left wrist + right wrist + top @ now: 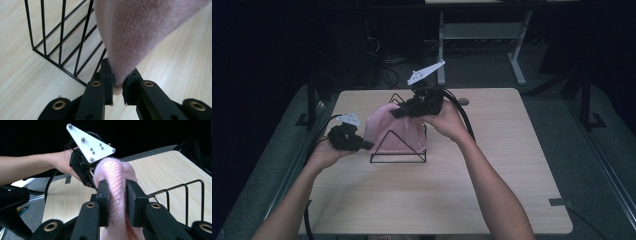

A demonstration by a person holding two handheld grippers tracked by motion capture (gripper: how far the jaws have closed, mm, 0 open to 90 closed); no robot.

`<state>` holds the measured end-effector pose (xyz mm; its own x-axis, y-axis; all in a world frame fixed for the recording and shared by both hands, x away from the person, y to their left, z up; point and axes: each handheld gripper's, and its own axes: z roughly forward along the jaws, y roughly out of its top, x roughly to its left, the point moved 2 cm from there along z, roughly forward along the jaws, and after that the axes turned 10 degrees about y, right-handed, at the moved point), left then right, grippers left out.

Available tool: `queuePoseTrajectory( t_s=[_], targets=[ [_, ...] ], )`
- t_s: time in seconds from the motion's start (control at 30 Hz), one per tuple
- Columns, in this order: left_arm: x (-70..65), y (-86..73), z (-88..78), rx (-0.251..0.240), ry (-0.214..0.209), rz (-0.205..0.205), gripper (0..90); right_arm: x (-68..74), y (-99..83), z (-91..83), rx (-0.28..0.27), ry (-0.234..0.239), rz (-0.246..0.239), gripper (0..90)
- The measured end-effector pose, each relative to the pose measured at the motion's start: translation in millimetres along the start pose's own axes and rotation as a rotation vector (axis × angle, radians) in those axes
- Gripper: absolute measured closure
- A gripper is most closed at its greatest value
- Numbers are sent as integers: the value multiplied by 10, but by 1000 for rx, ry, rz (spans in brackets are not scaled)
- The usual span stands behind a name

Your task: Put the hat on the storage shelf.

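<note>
**Pink knit cloth half draped over the wire rack**

Pink knit cloth (393, 131) is the thing I am working with, and it hangs over the black wire rack (398, 150) near the middle of the table (492, 200), a little to the left and toward the far side. My left gripper (362, 145) pinches the cloth's low left corner, jaws closed on a thin fold of it just above the tabletop; in the left gripper view the knit (135, 37) runs up and away from my jaws, beside the rack's bars (62, 47). My right gripper (398, 113) has the cloth's top bunched between its jaws, closed firmly on a thick roll (117, 187), up above the rack.

As I judge it, the cloth is already lifted and spread across the rack, so the carrying part is done. What is left is settling it: lowering the top onto the wire, evening out the sides, then letting go with both grippers. Whether the far side hangs straight I cannot tell.
</note>
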<state>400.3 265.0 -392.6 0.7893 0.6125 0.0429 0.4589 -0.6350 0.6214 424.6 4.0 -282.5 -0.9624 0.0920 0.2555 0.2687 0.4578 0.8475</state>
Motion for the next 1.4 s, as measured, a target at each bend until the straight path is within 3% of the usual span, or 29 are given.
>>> queuePoseTrajectory(
  t_s=[0.23, 0.33, 0.53, 0.93, 1.13, 1.27, 1.4],
  targets=[
    [17, -67, 66, 15, -4, 7, 806, -25, -86, 53, 4, 10, 19, 732],
    [12, -113, 99, 13, -8, -11, 806, -37, -125, 81, 9, 16, 28, 729],
    [7, -131, 151, 64, 4, 26, 806, -59, -199, 134, 24, 25, 34, 722],
    [2, -161, 262, 127, 21, 55, 806, -81, -266, 185, 45, 35, 52, 667],
    [13, -226, 329, 148, 20, 44, 815, -86, -300, 181, 40, 41, 69, 623],
    [29, -275, 366, 148, 15, 18, 815, -91, -334, 164, 32, 52, 73, 650],
    [30, -274, 383, 152, 18, 20, 814, -97, -364, 149, 25, 58, 79, 680]
  ],
)
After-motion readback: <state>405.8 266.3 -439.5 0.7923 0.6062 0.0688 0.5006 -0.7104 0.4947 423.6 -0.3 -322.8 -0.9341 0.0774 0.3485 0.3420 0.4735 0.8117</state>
